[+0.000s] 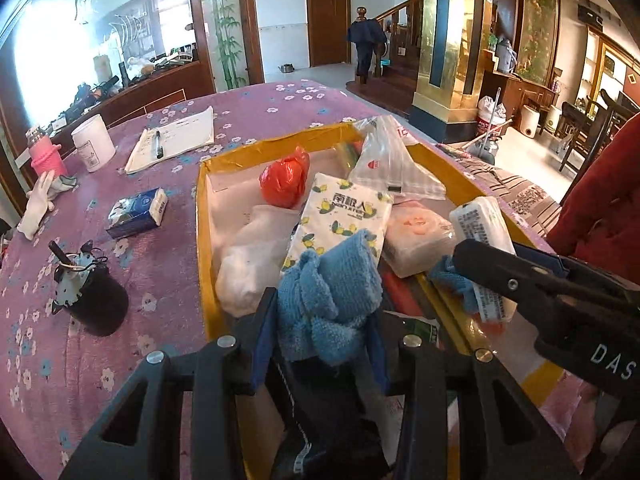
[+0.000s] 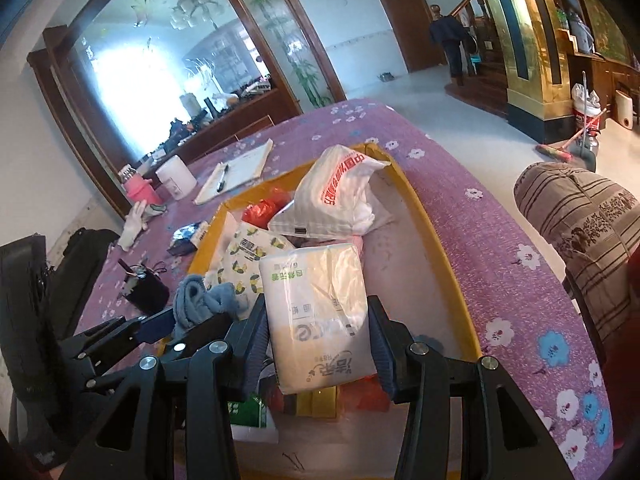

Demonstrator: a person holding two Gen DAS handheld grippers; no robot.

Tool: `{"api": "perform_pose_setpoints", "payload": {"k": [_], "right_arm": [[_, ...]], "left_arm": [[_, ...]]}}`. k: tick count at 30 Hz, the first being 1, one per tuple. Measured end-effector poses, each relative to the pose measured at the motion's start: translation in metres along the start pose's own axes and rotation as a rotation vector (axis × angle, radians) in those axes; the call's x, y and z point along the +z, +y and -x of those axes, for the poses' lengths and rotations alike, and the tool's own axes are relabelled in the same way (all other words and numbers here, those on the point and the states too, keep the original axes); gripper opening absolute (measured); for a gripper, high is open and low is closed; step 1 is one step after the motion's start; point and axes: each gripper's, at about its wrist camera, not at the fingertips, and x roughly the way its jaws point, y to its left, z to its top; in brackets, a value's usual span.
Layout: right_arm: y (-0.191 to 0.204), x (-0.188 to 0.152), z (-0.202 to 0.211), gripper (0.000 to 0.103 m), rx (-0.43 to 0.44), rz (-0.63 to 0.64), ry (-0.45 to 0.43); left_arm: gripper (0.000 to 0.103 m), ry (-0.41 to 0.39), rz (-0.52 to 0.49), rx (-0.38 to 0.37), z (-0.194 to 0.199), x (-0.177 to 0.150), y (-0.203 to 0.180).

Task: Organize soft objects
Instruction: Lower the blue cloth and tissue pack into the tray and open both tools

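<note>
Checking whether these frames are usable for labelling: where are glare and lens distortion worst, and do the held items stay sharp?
Left wrist view: the glass partition blows out white at left; edges bow, corners darken; the blue towel in the left gripper is sharp. Right wrist view: same glare at upper left, the table curves strongly; the tissue pack in the right gripper is clear.

The left gripper (image 1: pixel 324 320) tilts downward, jaws clamped on a blue towel (image 1: pixel 328 300) — the right gripper (image 2: pixel 318 332) angles down likewise, gripping a white tissue pack (image 2: pixel 316 312).

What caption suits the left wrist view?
Left gripper clamps a blue towel over the yellow box of soft goods.
</note>
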Motion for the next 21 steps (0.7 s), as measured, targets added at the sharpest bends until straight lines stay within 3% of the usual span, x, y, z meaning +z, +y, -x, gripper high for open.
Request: {"api": "perform_pose_setpoints", "payload": {"k": [10, 21], "right_arm": [[0.004, 0.005, -0.026, 0.05, -0.065, 0.011, 0.057], [0.007, 0.002, -0.031, 0.05, -0.093, 0.027, 0.05]], "left_arm": [[0.04, 0.002, -0.009, -0.02, -0.009, 0.003, 0.0], [0.042, -0.04, -0.04, -0.009, -0.005, 0.001, -0.003]]}}
